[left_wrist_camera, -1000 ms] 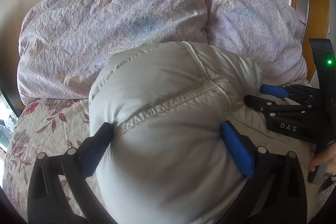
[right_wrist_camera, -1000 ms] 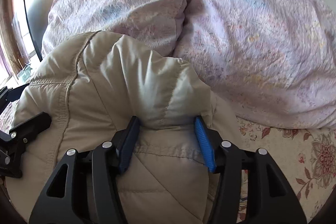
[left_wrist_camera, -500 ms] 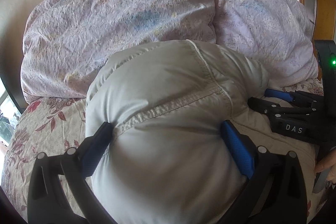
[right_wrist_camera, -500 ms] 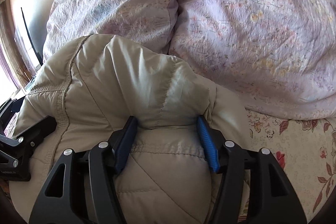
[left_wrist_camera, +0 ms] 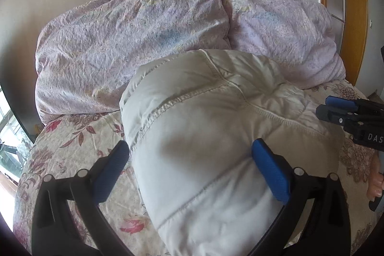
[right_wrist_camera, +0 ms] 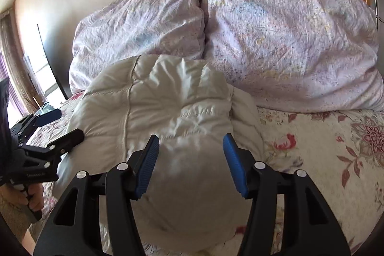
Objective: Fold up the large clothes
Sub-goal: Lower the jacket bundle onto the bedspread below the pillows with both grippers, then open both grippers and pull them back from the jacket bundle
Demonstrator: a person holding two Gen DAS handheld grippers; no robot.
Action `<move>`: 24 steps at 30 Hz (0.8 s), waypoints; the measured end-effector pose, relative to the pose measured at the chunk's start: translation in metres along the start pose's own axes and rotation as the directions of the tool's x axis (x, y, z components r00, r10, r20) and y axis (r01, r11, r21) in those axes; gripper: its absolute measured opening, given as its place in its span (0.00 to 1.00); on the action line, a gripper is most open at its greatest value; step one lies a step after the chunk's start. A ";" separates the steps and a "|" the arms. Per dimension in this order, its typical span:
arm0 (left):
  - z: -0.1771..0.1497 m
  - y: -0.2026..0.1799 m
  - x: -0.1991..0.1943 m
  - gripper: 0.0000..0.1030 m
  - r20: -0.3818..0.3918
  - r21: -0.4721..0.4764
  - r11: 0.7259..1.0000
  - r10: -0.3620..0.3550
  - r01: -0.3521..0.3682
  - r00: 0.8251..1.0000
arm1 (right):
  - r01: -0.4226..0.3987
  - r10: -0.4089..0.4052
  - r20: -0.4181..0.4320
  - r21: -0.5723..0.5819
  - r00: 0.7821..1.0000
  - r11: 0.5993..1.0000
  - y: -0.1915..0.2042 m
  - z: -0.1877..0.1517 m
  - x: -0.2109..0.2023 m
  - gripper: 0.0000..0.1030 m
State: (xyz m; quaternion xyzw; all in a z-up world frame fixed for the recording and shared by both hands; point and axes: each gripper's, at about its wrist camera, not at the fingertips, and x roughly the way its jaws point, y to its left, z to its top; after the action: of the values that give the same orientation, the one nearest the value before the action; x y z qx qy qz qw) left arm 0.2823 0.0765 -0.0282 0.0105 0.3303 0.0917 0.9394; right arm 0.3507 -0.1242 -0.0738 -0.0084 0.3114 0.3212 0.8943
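Jacket (left_wrist_camera: 204, 148), bundled on the bed (left_wrist_camera: 72, 143) below the pillows (left_wrist_camera: 134, 40), lies straight ahead of both claws; left claw (left_wrist_camera: 189, 160) spread astride its left end, right claw (right_wrist_camera: 190, 152) spread over its right end.

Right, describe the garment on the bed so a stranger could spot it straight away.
Start at the bed with its flowered sheet and two pale purple pillows against the wall. In front of the pillows lies the jacket, a puffy bundle with both grippers' fingers around it. It is the only plain off-white, quilted thing there; everything next to it is patterned.
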 end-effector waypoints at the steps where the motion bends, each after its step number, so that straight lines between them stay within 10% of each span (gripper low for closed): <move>1: -0.001 0.001 0.002 0.98 -0.007 -0.006 1.000 -0.005 0.005 1.000 | 0.005 -0.006 -0.010 -0.009 1.000 1.000 0.001 -0.004 0.001 0.54; 24: -0.019 0.005 0.022 0.98 -0.067 -0.086 0.995 -0.063 0.057 0.996 | 0.077 -0.072 -0.118 0.038 0.990 0.996 0.001 -0.030 0.032 0.54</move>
State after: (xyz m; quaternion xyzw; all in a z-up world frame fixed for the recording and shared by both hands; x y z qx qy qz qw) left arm 0.2869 0.0848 -0.0562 -0.0423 0.3586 0.0776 0.9293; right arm 0.3527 -0.1115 -0.1160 -0.0199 0.3692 0.2798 0.8860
